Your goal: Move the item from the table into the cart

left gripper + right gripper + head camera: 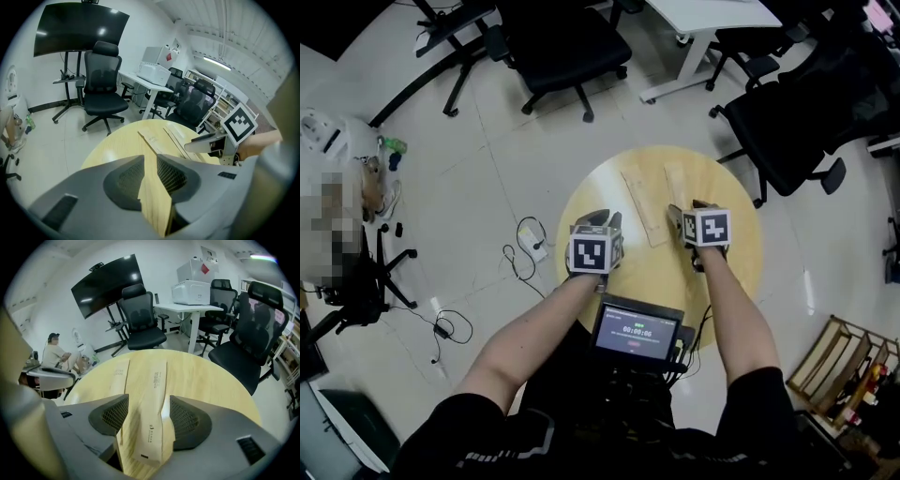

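left tongs barely apart, empty | right tongs wide around paper packet on bench | office chairs crowd behind

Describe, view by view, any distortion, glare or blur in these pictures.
Head view: sharp, evenly lit, lines nearly straight. Left gripper view: fisheye bending, dark corners, lights mirrored in the black screen. Right gripper view: same bending and dark corners; paper packet in focus.

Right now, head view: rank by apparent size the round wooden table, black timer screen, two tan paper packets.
Round wooden table
Black timer screen, nearer camera
Left tan packet, right tan packet: alike, unranked
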`<move>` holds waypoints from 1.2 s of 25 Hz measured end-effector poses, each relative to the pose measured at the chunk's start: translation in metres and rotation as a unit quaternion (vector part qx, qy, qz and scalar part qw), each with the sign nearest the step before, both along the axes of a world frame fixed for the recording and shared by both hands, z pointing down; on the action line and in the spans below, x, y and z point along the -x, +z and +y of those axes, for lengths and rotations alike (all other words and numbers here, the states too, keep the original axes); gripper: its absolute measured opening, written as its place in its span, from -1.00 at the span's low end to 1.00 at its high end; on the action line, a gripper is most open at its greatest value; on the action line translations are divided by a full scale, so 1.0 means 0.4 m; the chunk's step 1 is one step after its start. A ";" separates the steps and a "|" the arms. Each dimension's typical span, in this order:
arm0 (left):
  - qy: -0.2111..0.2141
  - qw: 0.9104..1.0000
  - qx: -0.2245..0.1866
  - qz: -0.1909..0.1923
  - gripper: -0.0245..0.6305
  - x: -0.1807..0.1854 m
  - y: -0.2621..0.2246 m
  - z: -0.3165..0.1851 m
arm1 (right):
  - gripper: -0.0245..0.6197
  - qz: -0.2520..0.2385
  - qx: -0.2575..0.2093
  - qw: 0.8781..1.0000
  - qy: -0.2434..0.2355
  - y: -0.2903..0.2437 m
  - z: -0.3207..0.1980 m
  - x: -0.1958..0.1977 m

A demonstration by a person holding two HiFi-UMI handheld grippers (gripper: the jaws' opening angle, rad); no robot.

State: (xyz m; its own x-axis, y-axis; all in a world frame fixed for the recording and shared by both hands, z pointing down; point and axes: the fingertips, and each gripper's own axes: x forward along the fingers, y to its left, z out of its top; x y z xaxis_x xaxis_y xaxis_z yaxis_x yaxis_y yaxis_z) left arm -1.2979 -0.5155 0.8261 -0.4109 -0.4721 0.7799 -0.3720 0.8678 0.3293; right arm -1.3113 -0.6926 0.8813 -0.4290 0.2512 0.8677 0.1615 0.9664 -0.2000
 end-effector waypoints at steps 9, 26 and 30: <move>0.007 0.999 -0.031 0.005 -0.63 0.054 0.032 0.037 | -0.26 0.019 -0.030 0.999 -0.007 0.083 0.055 0.065; 0.039 0.996 -0.080 0.012 -0.86 0.056 -0.014 0.016 | -0.87 -0.022 -0.026 0.999 0.033 -0.001 0.019 0.062; 0.065 0.995 -0.070 -0.020 -0.93 0.040 -0.085 -0.016 | -0.87 -0.052 -0.010 0.997 0.061 -0.097 -0.017 0.037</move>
